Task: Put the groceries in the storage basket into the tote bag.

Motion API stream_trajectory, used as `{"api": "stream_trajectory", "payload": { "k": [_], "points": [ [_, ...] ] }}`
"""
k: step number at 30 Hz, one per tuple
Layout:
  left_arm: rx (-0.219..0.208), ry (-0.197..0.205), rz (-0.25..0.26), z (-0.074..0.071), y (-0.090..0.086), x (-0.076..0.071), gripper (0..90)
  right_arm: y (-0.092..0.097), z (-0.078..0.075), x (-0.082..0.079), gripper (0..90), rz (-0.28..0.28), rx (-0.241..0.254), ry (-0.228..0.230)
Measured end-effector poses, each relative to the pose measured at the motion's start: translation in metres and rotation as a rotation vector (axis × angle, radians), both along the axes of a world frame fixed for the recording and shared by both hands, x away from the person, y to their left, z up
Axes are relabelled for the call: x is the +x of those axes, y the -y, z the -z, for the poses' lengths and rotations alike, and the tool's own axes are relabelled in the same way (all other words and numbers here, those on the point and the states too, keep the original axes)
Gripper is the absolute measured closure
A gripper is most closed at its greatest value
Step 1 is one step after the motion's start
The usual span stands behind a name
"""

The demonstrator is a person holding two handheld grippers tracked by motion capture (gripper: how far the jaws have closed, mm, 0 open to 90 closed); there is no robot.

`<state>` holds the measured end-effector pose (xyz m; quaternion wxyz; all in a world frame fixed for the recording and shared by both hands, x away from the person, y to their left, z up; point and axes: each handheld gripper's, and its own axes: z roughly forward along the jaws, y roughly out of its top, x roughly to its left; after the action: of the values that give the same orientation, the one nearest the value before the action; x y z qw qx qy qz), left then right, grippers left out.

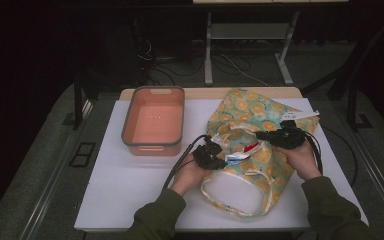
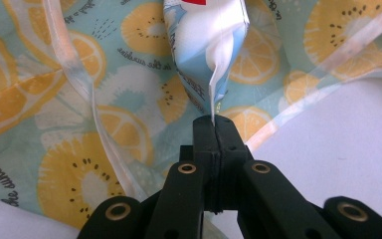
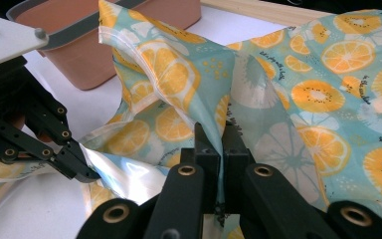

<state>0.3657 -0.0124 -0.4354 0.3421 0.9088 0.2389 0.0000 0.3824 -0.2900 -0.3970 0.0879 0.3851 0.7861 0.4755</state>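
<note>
1. From my seat, the fruit-print bag lies on the white table, at about four o'clock from the pink bin.
2. My left gripper is clenched on the crimped edge of a blue-and-white packet lying on the bag.
3. My right gripper is clamped on a raised fold of the bag's cloth.
4. At nine o'clock in the right gripper view, the left gripper pinches the packet.

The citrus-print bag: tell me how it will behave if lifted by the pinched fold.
The citrus-print bag is probably floppy: its cloth creases and peaks where the right gripper pinches it. It looks thin and light, so it would likely sag and drag the packet inside.
</note>
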Motion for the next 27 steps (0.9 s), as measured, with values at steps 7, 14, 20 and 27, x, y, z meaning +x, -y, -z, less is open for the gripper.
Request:
{"api": "stream_trajectory", "payload": {
  "k": [7, 14, 20, 27],
  "points": [
    [0.041, 0.013, -0.030, -0.004, 0.009, 0.011, 89.7, 0.000, 0.000, 0.000, 89.0, 0.000, 0.003, 0.002],
    [0.039, 0.027, -0.076, -0.011, 0.025, 0.035, 89.7, 0.000, -0.001, 0.000, 89.0, -0.004, 0.005, 0.005],
    [0.045, 0.050, -0.107, -0.011, 0.043, 0.049, 89.6, 0.000, -0.001, -0.001, 89.0, -0.007, 0.007, 0.006],
    [0.038, 0.050, -0.137, -0.005, 0.060, 0.056, 88.1, 0.002, -0.002, -0.001, 89.0, -0.004, 0.012, 0.005]
  ]
}}
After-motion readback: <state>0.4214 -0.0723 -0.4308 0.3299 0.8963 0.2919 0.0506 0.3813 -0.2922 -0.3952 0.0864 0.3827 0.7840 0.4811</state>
